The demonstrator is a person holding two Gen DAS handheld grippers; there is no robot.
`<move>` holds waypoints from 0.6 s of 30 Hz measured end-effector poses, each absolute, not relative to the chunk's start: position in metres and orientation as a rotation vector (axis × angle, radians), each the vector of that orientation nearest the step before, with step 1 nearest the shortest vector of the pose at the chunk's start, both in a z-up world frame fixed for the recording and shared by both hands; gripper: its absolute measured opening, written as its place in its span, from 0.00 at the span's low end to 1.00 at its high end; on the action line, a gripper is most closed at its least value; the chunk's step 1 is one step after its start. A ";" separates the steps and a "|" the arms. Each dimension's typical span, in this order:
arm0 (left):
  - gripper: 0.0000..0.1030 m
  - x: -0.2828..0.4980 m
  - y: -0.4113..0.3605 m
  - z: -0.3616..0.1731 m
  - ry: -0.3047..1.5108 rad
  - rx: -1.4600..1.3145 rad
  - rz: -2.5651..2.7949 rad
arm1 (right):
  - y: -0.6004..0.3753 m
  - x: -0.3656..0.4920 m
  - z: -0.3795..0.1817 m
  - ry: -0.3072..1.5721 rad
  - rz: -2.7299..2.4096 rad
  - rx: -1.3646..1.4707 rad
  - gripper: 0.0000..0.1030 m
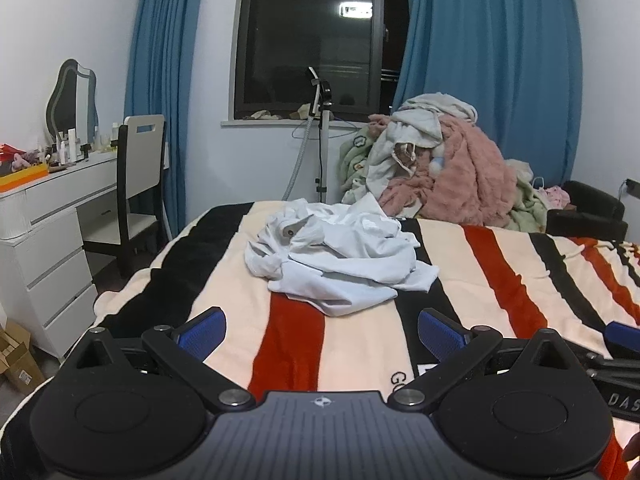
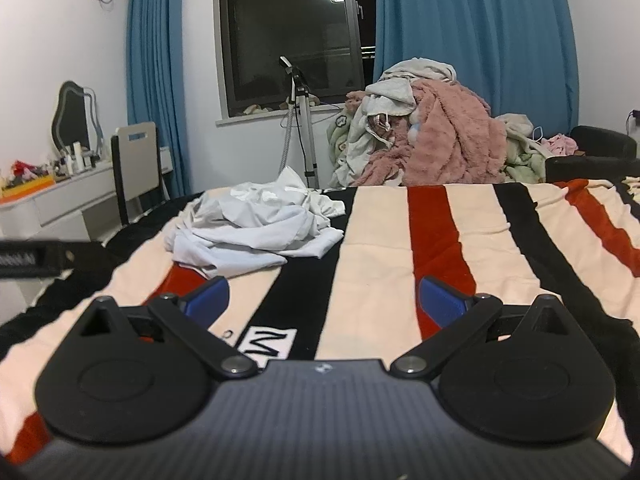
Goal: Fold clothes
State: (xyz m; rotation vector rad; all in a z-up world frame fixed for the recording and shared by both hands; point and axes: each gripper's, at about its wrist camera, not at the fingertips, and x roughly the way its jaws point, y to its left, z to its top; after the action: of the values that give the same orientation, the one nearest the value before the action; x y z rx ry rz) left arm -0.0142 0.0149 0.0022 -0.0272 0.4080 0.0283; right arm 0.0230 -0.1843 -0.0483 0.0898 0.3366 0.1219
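Note:
A crumpled white garment lies in a heap on the striped bed cover, toward the far side of the bed. My left gripper hovers over the cover just short of the heap, open, nothing between its blue pads. In the right wrist view the same white garment sits ahead and to the left. My right gripper is open above the striped cover, further from the heap and empty. Part of the right gripper shows at the left view's right edge.
A tall pile of pink, white and green laundry rises behind the bed. A garment steamer stand is under the window. A white dresser and chair stand at left, a dark armchair at right.

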 end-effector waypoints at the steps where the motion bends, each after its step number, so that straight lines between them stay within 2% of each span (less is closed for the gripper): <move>1: 1.00 -0.016 0.016 0.003 0.404 -0.031 0.029 | -0.184 0.023 -0.049 0.335 0.123 0.089 1.00; 7: 1.00 -0.025 0.032 0.025 0.416 -0.107 0.037 | -0.181 0.026 -0.052 0.334 0.122 0.103 1.00; 11: 1.00 -0.042 0.054 0.049 0.351 -0.176 0.041 | -0.167 0.048 -0.059 0.404 0.159 0.089 1.00; 14: 1.00 -0.049 0.068 0.058 0.300 -0.163 0.079 | -0.148 0.078 -0.056 0.389 0.178 0.077 0.99; 17: 1.00 -0.051 0.082 0.056 0.278 -0.150 0.101 | -0.123 0.133 -0.054 0.397 0.228 0.131 0.85; 18: 1.00 -0.049 0.089 0.053 0.276 -0.154 0.107 | -0.113 0.154 -0.054 0.410 0.239 0.151 0.71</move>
State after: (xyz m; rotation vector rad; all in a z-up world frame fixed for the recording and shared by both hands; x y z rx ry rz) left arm -0.0489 0.0889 0.0527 -0.1540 0.2758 0.1071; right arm 0.1539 -0.1133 -0.0542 0.1507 0.4095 0.2391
